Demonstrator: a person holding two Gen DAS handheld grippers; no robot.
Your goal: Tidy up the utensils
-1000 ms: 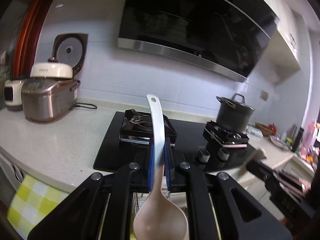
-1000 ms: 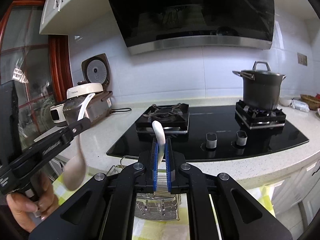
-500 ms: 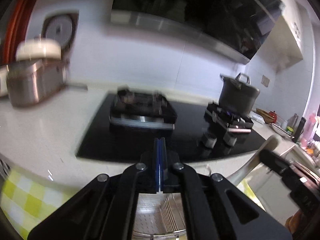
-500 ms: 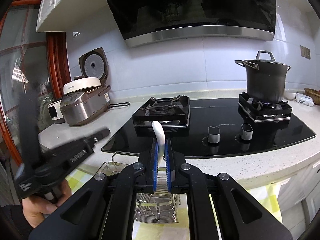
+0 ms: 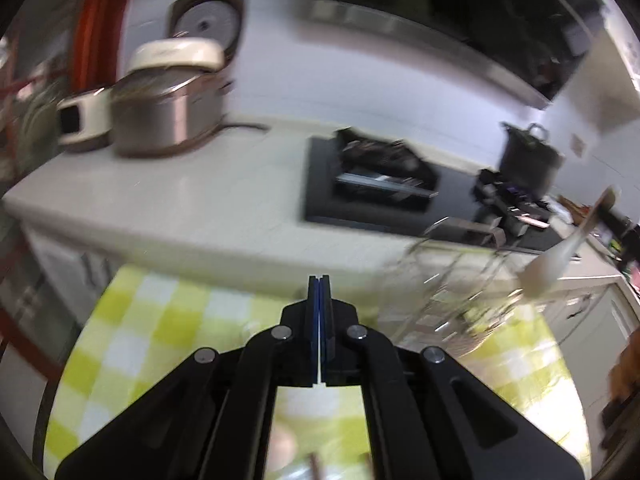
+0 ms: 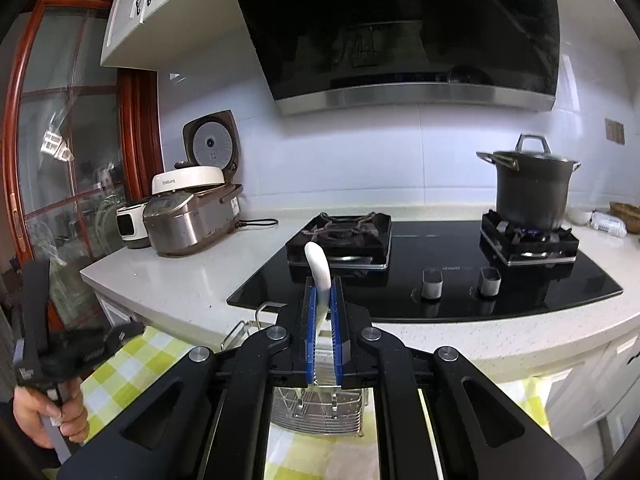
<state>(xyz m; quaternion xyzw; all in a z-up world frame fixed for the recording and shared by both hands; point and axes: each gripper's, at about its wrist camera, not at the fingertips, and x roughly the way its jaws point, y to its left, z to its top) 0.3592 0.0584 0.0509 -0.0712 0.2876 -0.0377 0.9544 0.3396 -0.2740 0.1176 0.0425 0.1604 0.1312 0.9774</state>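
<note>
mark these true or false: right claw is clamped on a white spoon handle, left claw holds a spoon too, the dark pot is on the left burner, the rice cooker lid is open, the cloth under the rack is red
1. The right claw is clamped on a white spoon handle: true.
2. The left claw holds a spoon too: false, its jaws are shut with nothing between them.
3. The dark pot is on the left burner: false, it sits on the right burner; the left burner is bare.
4. The rice cooker lid is open: true.
5. The cloth under the wire rack is red: false, it is yellow-green and white check.

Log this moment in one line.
left tongs: shut, empty | right tongs: shut on white plastic spoon | steel wire rack: below spoon
</note>
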